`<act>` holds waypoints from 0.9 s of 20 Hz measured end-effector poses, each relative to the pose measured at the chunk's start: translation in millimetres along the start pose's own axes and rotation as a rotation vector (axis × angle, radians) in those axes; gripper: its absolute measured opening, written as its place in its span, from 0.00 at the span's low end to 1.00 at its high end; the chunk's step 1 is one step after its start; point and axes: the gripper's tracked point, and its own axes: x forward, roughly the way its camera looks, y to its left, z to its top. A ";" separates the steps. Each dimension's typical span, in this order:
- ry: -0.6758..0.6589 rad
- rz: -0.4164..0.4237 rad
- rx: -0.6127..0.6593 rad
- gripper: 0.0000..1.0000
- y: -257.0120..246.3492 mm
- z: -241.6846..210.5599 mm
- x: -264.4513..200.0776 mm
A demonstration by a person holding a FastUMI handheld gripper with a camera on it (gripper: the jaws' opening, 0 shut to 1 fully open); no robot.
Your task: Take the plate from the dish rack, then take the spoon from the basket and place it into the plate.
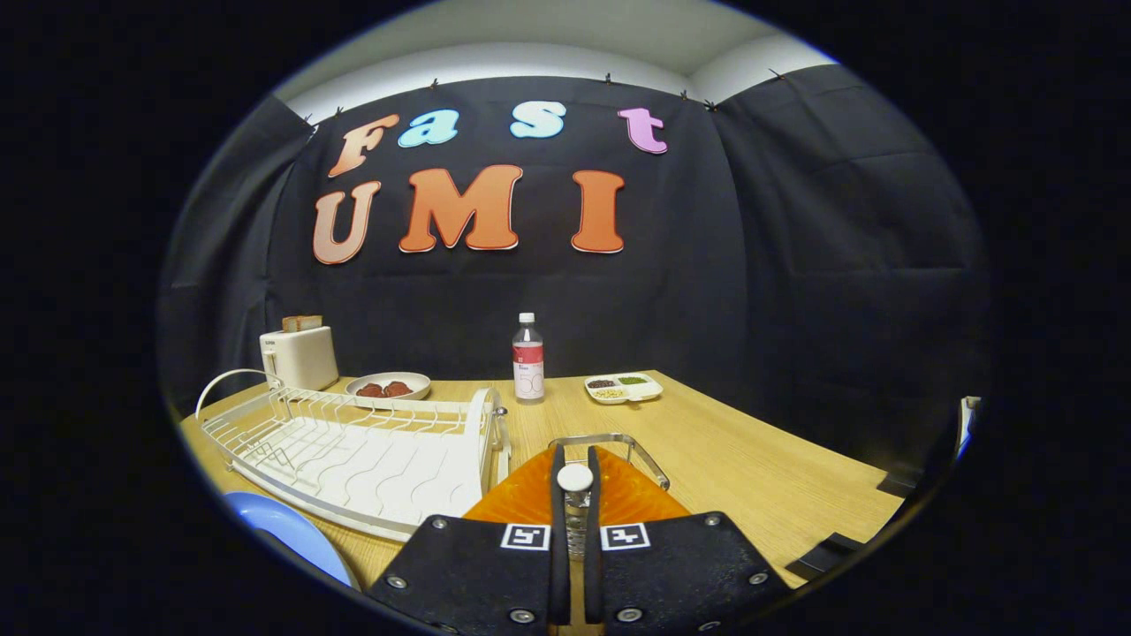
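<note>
Two fingers [558,495] of the gripper [574,455] stand drawn almost together, clenched on the spoon [574,478]. Its white rounded end sits right between them near their tips, and a paler, see-through length of it runs back down the narrow gap towards the gripper's body. From where I stand I cannot tell which end of the spoon that white knob is.

Just under and ahead of the fingers lies the orange basket [636,499], ribbed inside, with a metal handle [610,439] arching over its far side. The basket rests on the light wooden table [751,459].

Beside the basket, on the left, the white wire dish rack [353,450] stretches away with its slots empty and a looped handle at its far end. The blue plate [283,530] lies out of the rack, flat on the table just by the rack's near corner, well off to the left of the fingers; part of its rim is visible, and the spoon is not in it.

Farther back, beyond the rack, a white toaster [299,358] holds a slice of bread [302,323], and next to it sits a shallow dish of reddish-brown food [389,386]. A clear bottle [528,358] with a red label and white cap stands upright near the middle of the far edge, and to its right is a small divided tray [623,387] with dark and green contents.
</note>
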 end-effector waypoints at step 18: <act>-0.129 0.053 -0.040 0.06 10.8 95.7 -103.9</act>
